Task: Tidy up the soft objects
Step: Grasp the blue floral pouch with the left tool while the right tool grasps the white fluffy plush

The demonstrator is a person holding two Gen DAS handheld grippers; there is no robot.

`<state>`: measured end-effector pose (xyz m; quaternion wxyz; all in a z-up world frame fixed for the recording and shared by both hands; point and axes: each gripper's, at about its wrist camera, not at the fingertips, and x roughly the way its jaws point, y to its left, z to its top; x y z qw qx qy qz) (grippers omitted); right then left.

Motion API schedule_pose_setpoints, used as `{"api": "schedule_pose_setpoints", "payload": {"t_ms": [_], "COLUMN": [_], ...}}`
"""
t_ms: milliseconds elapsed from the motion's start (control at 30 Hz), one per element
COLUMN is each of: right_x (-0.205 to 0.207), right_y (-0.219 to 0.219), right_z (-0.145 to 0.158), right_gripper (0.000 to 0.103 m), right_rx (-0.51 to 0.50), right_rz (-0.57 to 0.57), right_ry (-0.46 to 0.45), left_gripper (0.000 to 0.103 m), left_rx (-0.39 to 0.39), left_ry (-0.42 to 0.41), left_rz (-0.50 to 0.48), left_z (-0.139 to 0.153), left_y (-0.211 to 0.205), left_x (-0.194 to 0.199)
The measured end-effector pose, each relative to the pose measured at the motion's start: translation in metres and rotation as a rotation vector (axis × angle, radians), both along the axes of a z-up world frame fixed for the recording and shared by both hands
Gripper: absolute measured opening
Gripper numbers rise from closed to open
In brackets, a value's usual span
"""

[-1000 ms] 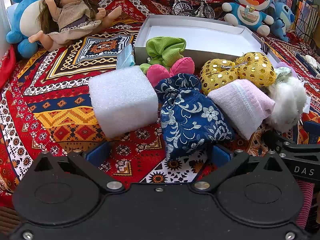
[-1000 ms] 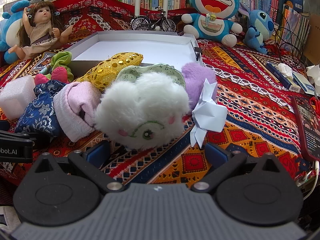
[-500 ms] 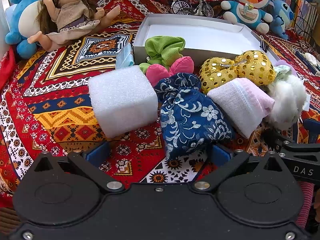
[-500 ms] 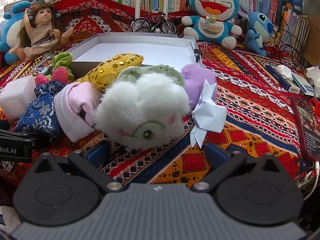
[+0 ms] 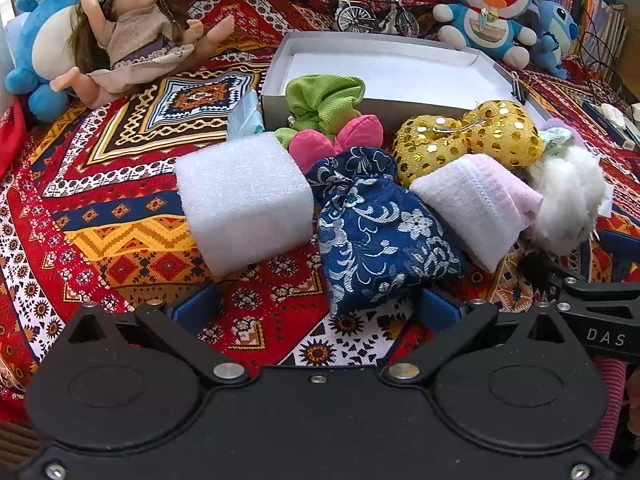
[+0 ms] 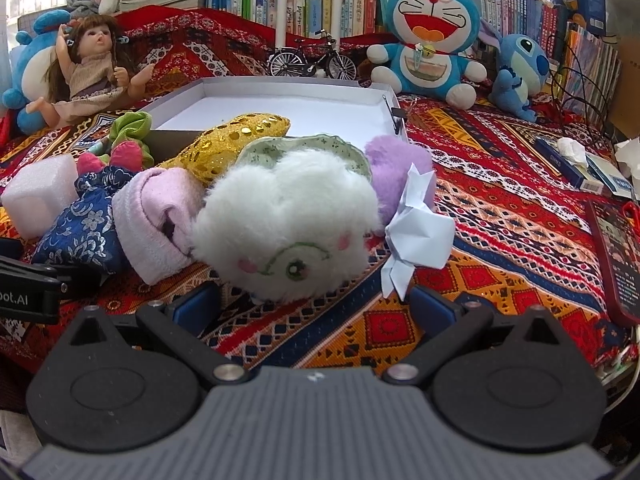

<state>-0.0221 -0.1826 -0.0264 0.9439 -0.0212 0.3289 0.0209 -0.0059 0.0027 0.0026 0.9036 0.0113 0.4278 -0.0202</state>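
Your left gripper [image 5: 316,306] sits low over the patterned cloth [image 5: 120,248] with its blue fingers spread wide and nothing between them; the near corner of the blue brocade pouch [image 5: 380,232] lies just inside the right finger, not pinched. Your right gripper [image 6: 314,300] is likewise spread and empty, its fingers flanking the near edge of the white fluffy toy [image 6: 286,220] without closing on it. The soft things lie in a heap on the cloth, just in front of the white shallow box [image 5: 392,68], whose floor is bare. From the left wrist you see the white foam block [image 5: 244,200] at the left of the heap, touching the pouch, with the pink rolled sock [image 5: 480,204] leaning on the pouch's right side and the gold sequined bow [image 5: 468,140] behind it against the box wall; the green scrunchie [image 5: 324,96] hangs over the box's near rim, and a pink stuffed piece [image 5: 336,144] sits below it. That view catches only a sliver of what lies at the far right. The right wrist opens that side up: a purple plush [image 6: 396,168] behind the fluffy toy, a folded white paper shape [image 6: 416,228] touching both, and a pale green cloth [image 6: 304,148] draped over the toy's top. It also shows the embroidered face on the toy, which the left view cannot see.
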Motion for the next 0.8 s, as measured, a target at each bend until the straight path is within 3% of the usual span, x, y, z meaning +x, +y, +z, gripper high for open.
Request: {"api": "schedule_pose_setpoints", "payload": {"t_ms": [433,667,800], "right_x": [-0.014,-0.011,-0.008], "right_y": [0.005,0.006,0.006], "right_z": [0.019,0.021,0.020], "right_gripper": [0.103,0.101,0.096], "right_rx": [-0.005,-0.016,-0.014], "right_rz": [0.070,0.096,0.111], "right_ry": [-0.153,-0.176,-0.173], "left_gripper": [0.090,0.075,0.074], "left_rx": [0.003,-0.039,-0.052], "left_ry": [-0.165,-0.135,-0.126], "left_rz": [-0.110,-0.108,-0.105], "left_z": [0.030,0.028,0.026], "left_y": [-0.018,-0.018,-0.015], "left_x": [-0.020,-0.010,-0.003]}}
